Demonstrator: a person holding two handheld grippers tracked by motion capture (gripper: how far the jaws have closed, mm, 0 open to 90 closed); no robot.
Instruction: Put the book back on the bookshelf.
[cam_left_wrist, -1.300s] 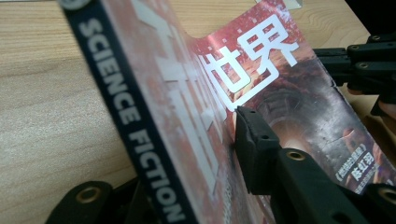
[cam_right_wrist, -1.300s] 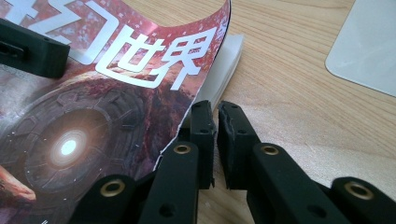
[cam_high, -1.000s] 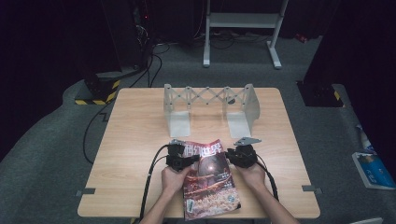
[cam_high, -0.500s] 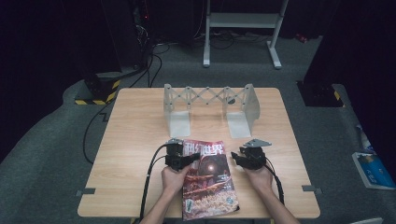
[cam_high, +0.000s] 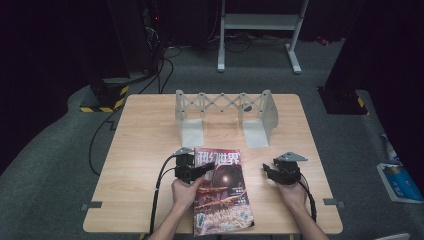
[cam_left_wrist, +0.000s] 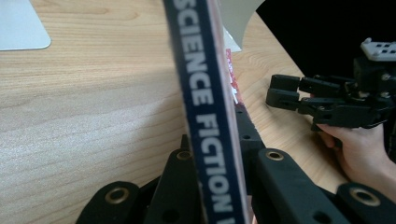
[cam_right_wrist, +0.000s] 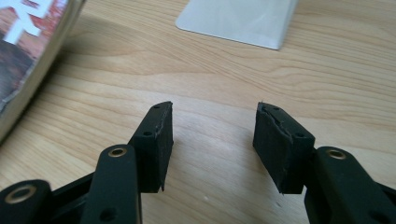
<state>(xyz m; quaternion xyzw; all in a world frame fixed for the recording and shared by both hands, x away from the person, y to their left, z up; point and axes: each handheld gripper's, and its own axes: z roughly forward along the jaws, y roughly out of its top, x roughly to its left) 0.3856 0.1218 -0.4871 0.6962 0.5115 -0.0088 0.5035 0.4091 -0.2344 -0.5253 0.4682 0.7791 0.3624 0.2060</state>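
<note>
Dark floor and cables surround the wooden bench (cam_high: 150, 145), where a metal book rack (cam_high: 225, 107) stands at the far side. Left hand-held gripper (cam_high: 197, 171) is clenched on the magazine (cam_high: 222, 192) spine, near the front edge. Right hand-held gripper (cam_high: 267, 171) has just been opening, nothing between its jaws, apart from the magazine. Likely next: 1 hand carries the magazine toward the rack, keeping it from sagging.

Looks like a lab: dark room w/ grey carpet (cam_high: 60, 165), hazard-taped equipment base (cam_high: 102, 102), cables, lone wooden table (cam_high: 145, 130).
</note>
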